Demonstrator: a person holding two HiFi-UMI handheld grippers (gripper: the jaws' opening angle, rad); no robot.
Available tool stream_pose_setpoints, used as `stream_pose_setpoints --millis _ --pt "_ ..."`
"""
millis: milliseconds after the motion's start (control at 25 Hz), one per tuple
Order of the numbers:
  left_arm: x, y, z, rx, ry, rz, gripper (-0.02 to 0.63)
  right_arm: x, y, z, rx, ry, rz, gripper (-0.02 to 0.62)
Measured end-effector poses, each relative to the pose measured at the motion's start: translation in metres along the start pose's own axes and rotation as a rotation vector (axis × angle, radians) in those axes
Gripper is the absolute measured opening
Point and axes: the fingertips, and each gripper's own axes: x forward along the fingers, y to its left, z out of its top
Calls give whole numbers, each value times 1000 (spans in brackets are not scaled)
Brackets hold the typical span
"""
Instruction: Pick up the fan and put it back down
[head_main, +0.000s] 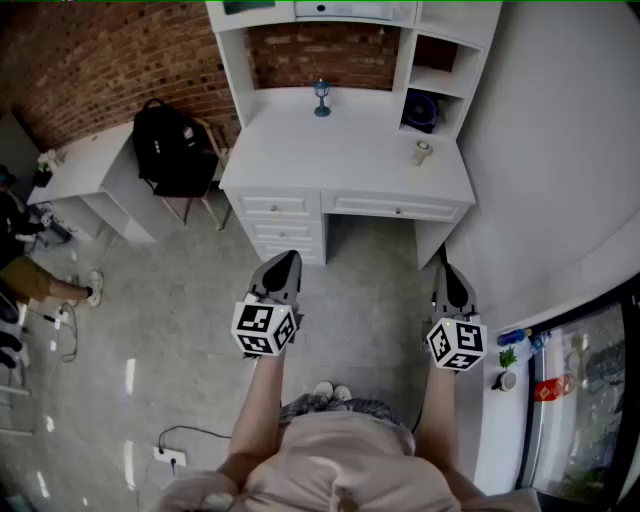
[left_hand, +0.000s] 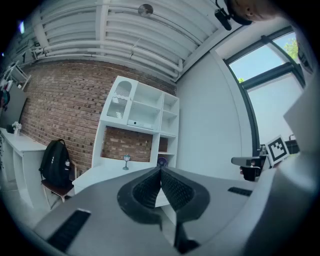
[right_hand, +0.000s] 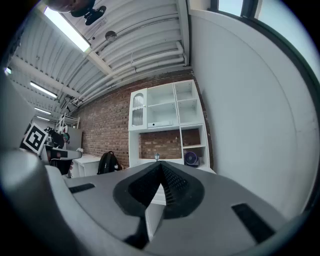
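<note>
A small dark blue fan (head_main: 421, 110) stands in the lower right cubby of the white desk (head_main: 300, 160), also visible as the fan (right_hand: 190, 158) in the right gripper view and the fan (left_hand: 161, 162) in the left gripper view. My left gripper (head_main: 288, 262) and my right gripper (head_main: 445, 272) are held level over the floor in front of the desk, well short of it. Both have their jaws closed tip to tip with nothing between them, as seen on the left gripper (left_hand: 160, 170) and the right gripper (right_hand: 161, 165).
On the desk stand a small blue lamp (head_main: 322, 98) and a small cup (head_main: 421, 152). A black backpack (head_main: 168, 148) sits on a chair left of the desk, next to a white side table (head_main: 95, 170). A wall runs along the right. A power strip (head_main: 167, 456) lies on the floor.
</note>
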Motion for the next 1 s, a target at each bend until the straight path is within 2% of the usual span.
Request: stream_pose_setpoints --millis 920,960,1000 --pt "-6 5 -9 -8 21 4 28 1 20 -13 57 21 45 15" --pt "-6 5 -10 -9 26 2 28 1 22 -12 56 24 53 30" --pt "-6 5 -11 -11 30 -1 28 2 24 -10 59 25 63 78"
